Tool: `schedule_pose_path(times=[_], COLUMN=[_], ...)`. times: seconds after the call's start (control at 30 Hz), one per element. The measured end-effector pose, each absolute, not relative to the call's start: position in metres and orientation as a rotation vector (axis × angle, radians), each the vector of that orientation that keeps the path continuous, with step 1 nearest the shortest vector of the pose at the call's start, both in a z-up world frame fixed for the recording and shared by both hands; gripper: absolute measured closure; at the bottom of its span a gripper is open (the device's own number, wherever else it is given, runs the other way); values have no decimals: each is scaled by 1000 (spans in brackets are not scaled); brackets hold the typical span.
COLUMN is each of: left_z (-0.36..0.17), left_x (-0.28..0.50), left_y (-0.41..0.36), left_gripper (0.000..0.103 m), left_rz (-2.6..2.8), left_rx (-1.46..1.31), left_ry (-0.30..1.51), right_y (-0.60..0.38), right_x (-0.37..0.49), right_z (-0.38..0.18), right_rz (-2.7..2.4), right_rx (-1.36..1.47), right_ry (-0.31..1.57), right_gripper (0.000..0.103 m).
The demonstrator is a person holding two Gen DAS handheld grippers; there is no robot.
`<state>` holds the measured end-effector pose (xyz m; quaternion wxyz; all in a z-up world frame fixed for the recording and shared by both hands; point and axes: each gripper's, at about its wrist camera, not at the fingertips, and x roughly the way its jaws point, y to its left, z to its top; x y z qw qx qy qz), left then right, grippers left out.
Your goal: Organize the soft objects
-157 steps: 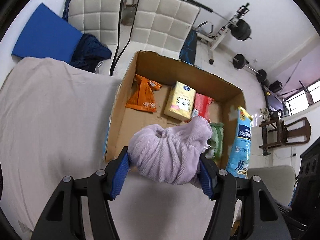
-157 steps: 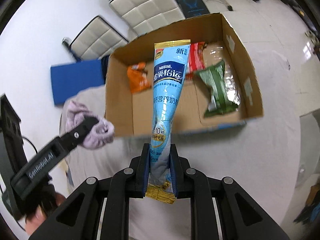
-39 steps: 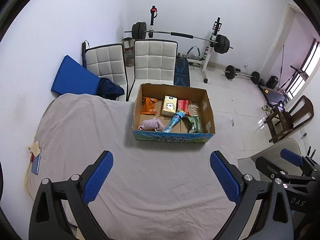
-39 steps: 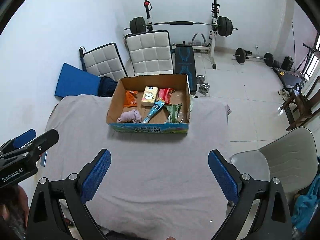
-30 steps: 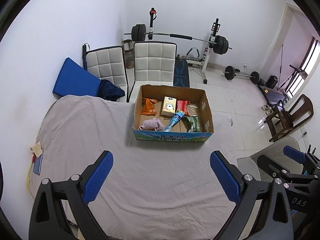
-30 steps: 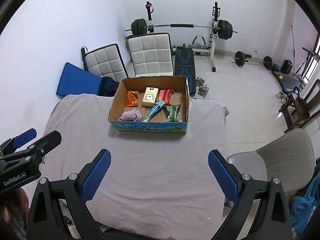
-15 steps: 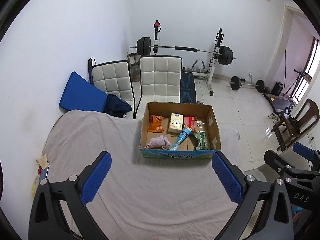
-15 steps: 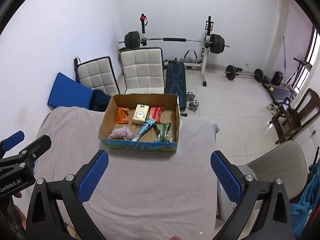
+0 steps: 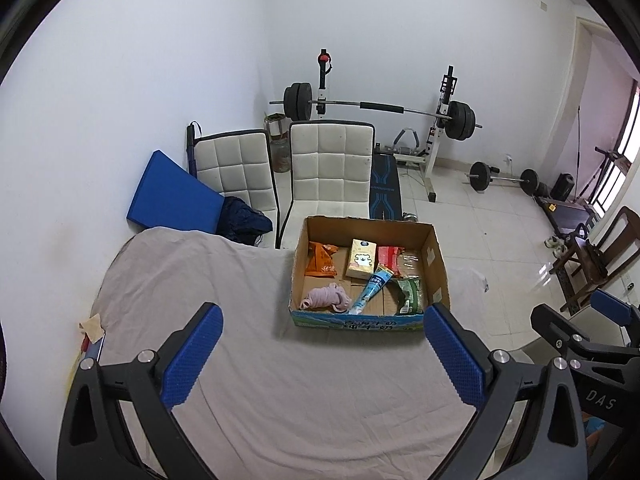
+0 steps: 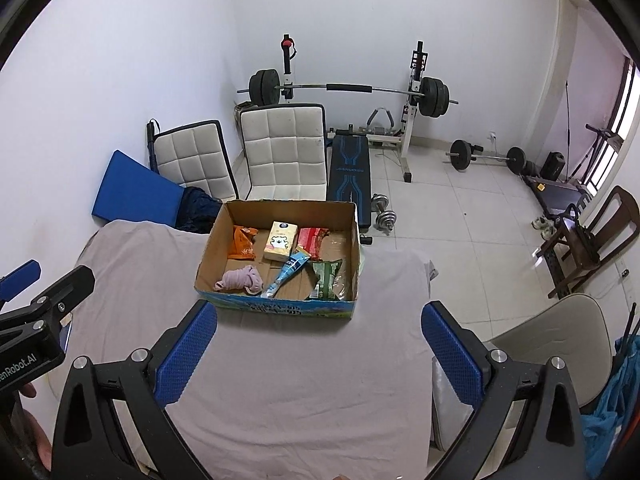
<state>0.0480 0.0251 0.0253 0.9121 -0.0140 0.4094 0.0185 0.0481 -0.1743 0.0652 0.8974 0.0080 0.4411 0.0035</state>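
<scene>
Both claws, left and right, gape empty, well back from the box at frame centre. Towel, pouch and packets lie inside it; packing looks finished. Next, check the worktop for strays.

From my seat I see matt, wrinkled grey cloth over the table and a brown corrugated cardboard box. Inside lie a fuzzy lilac towel and a glossy blue foil pouch. My gripper fingers wear dimpled blue rubbery pads on matt black plastic.
</scene>
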Motion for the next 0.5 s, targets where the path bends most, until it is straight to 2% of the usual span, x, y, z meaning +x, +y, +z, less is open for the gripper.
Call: schedule_pose_path(times=[0.5], left_z=[28], left_x=[52], left_y=[23], left_gripper=[0], left_rz=[46], left_rx=[-22], left_ry=[843], right_y=[-182], right_x=[50], right_z=[72], right_rz=[1], right_rx=[13], right_ry=[899], right_gripper=[0])
